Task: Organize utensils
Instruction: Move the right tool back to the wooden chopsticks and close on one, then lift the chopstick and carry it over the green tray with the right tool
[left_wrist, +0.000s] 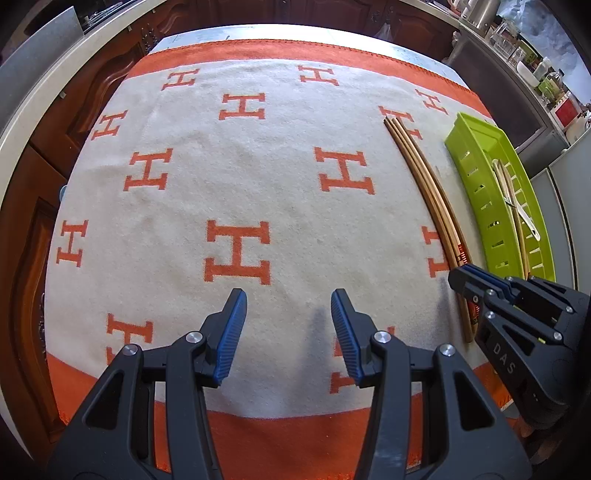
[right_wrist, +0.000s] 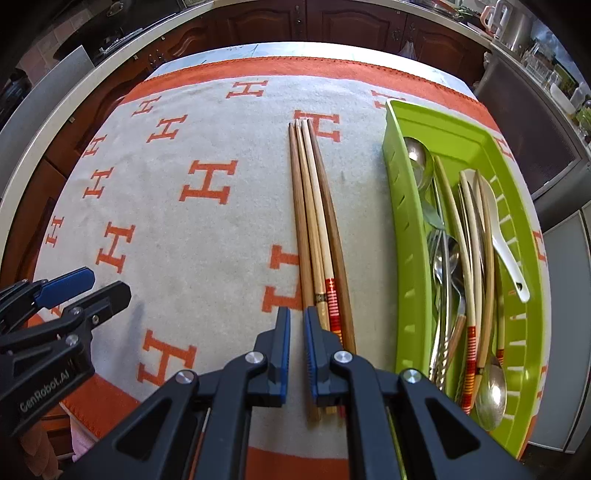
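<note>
Big white-and-orange blanket with H letters all over, covering the table. Dark wood cabinets behind it. Lime green tray off to the right, loaded with spoons, forks and some chopsticks. Four loose chopsticks lying side by side on the blanket, just left of the tray. Right gripper hovering over their near ends, jaws almost together, seemingly clamped on nothing, though hard to tell from here. Left gripper wide open over bare blanket. "GenRobot.AI" printed on its side, "DAS" on the other.
</note>
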